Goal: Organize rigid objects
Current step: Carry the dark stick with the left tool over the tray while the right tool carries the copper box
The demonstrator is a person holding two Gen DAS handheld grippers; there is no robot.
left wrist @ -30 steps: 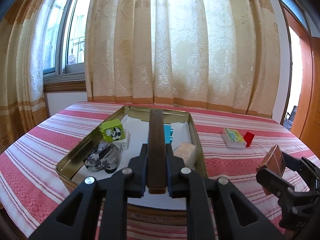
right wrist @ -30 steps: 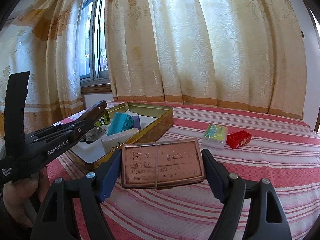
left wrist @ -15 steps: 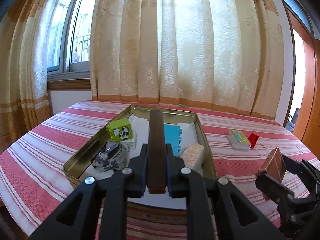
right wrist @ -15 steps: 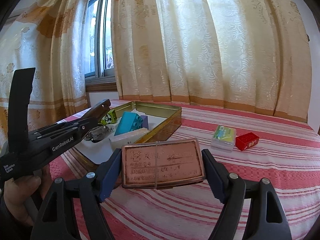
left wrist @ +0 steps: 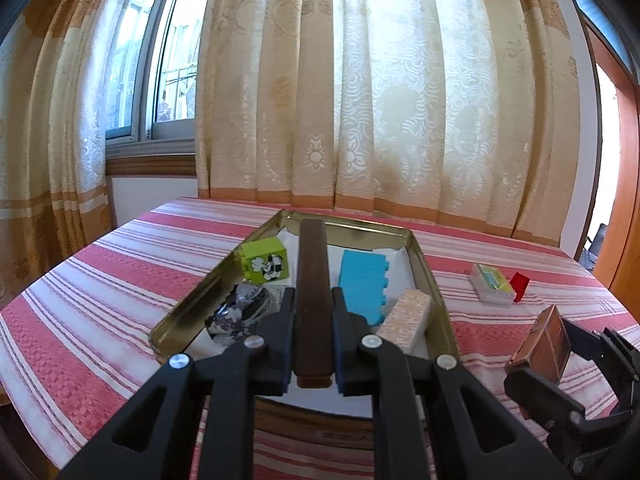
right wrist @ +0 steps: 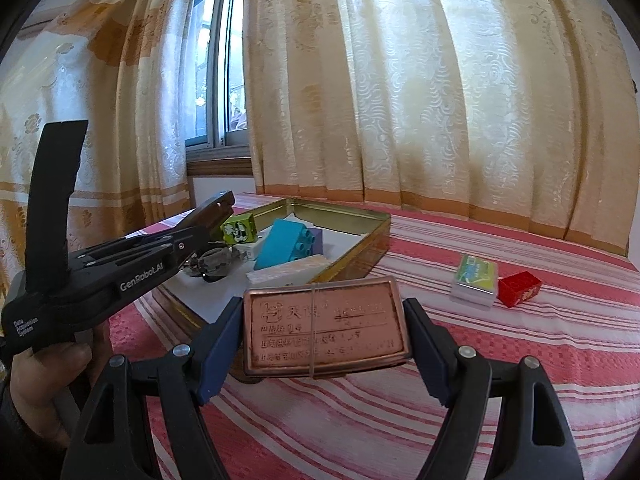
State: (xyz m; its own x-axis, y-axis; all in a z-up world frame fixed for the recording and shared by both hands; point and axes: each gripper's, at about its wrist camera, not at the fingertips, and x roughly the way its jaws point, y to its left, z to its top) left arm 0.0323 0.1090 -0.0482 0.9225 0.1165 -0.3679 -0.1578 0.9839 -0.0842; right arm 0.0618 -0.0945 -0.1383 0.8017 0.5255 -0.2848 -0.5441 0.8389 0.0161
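Left fingers [left wrist: 314,344]: clamping a dark wooden strip [left wrist: 313,280] edgewise, stiff and light, reaching over the gold tin [left wrist: 436,280].

Right fingers [right wrist: 326,334]: gripping the copper-coloured plaque [right wrist: 325,330] by its short ends; rigid, probably slick.

Both are hovering tilted slightly down, near the tin on the striped counter [right wrist: 520,360].
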